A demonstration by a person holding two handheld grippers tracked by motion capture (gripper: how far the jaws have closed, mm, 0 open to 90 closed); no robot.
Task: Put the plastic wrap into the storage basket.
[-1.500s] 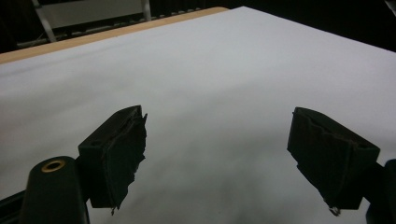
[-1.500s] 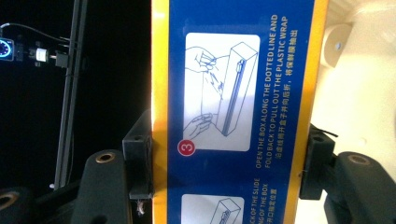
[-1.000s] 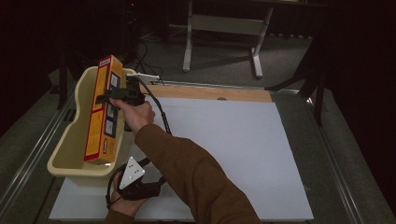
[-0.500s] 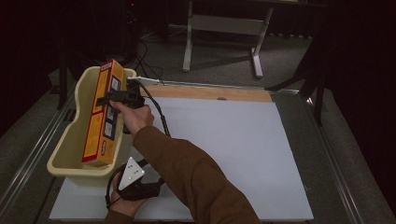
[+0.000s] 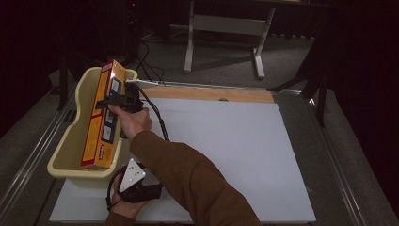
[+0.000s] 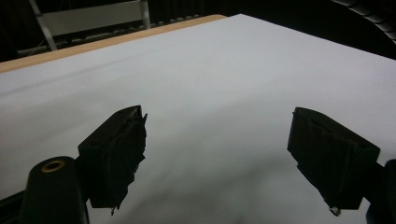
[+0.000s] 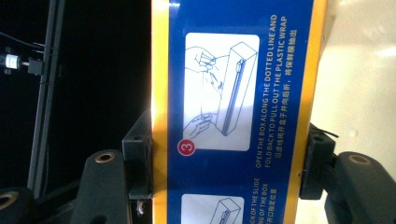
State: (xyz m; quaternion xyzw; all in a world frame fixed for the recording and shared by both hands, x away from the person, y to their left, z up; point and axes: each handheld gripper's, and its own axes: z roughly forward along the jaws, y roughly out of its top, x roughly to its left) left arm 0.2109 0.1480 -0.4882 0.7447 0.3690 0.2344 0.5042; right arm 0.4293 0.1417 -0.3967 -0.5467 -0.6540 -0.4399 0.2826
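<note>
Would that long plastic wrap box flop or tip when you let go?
The plastic wrap box probably stays stiff: its edges look straight between the right gripper fingers. Standing tilted in the cream tub, it would likely topple sideways.

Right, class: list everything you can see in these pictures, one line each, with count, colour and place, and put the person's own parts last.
Plastic-wrap box: one, yellow and blue, tilted, lower end inside the tub.
Tub: one, cream, at the table's left edge.
White sheet: one, covers the tabletop.
Wooden strip: one, tan, along the sheet's far edge.
Metal stand: one, grey, on the floor beyond the table.
Right claw: one, black, shut on the box's sides.
Left claw: one, black, open above the sheet.
Sleeve: one, brown, right arm.
</note>
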